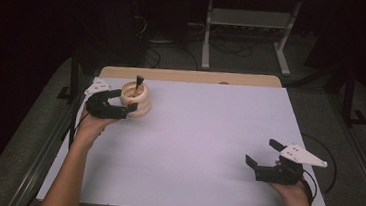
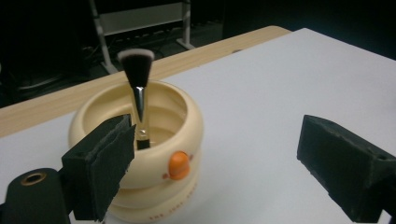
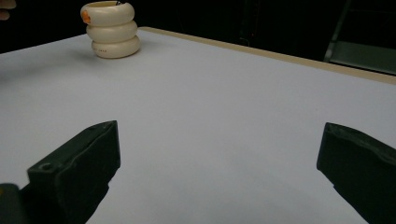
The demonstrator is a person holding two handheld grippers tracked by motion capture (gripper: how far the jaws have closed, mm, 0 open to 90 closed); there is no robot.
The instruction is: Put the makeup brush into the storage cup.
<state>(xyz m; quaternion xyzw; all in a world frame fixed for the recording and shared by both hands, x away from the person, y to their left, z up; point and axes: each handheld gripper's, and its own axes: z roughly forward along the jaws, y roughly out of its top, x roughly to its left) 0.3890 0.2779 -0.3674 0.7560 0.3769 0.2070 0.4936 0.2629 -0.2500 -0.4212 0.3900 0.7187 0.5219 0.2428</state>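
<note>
Left forearm stretched forward along the near-left edge of the white desk [image 1: 203, 135], hand wrapped around the left tool [image 1: 122, 109] with its jaws aimed rightward at a cream ringed holder [image 1: 138, 101]. Jaws spread wide and gripping nothing (in the left gripper view, one black pad crossing in front of the holder's near wall, contact impossible to confirm, the other well off to the side over bare desk). Inside the holder, a makeup brush [image 2: 137, 88] standing nearly upright, long axis close to vertical, dark bristle head up and fanned above the rim, metal ferrule and handle end down in the well, leaning slightly. Orange button [image 2: 179, 164] on the holder's side facing the left tool. Holder placed at the far-left part of the desk, near the wooden strip [image 1: 188, 76] along the far edge. Right hand low at the near-right corner, right tool [image 1: 263, 159] pointing left across the desk, jaws likewise wide apart and empty, well apart from the holder.
</note>
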